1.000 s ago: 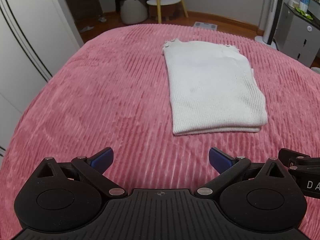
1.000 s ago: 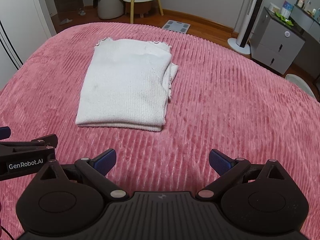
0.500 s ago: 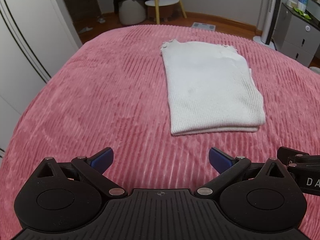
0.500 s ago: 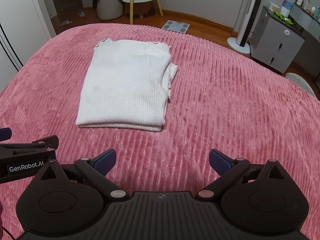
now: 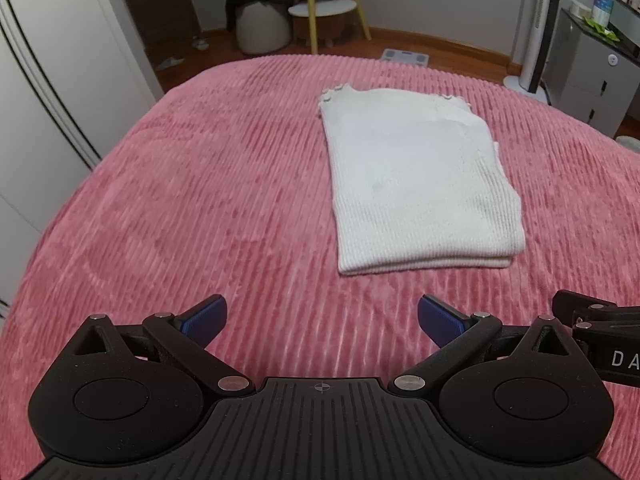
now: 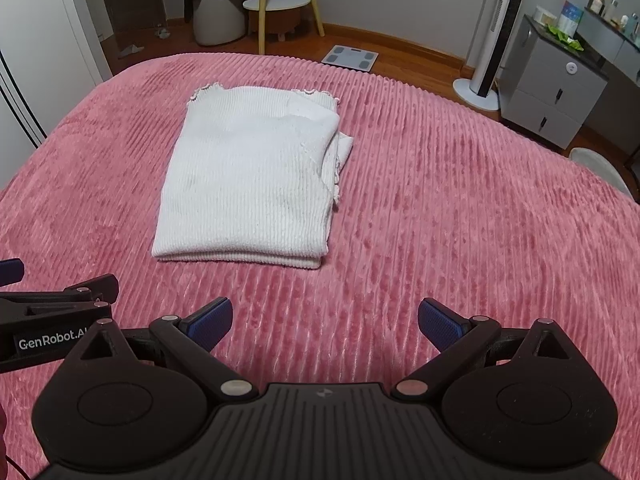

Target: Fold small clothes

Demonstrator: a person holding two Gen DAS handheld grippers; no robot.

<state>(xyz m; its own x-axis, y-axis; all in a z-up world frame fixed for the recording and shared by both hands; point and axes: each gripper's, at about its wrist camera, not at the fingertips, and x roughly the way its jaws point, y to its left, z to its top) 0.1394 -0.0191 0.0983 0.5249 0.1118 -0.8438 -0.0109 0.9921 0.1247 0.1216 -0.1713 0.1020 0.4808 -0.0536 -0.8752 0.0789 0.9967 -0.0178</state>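
A white ribbed knit garment (image 5: 416,184) lies folded into a rectangle on the pink ribbed bedspread (image 5: 200,200); it also shows in the right wrist view (image 6: 252,180), with a ruffled edge sticking out on its right side. My left gripper (image 5: 319,320) is open and empty, held above the bedspread short of the garment's near fold. My right gripper (image 6: 325,320) is open and empty, likewise short of the garment. Each gripper's side shows at the edge of the other's view.
White wardrobe doors (image 5: 48,80) stand left of the bed. Beyond the bed's far edge are a round side table with yellow legs (image 6: 276,4), a pouf with dark clothes (image 6: 218,12), a bathroom scale (image 6: 350,58), a tower fan (image 6: 494,32) and a grey drawer cabinet (image 6: 552,84).
Both grippers have drawn back slightly and tilted up, so the garment sits a little higher and farther in both views. Both stay open and empty.
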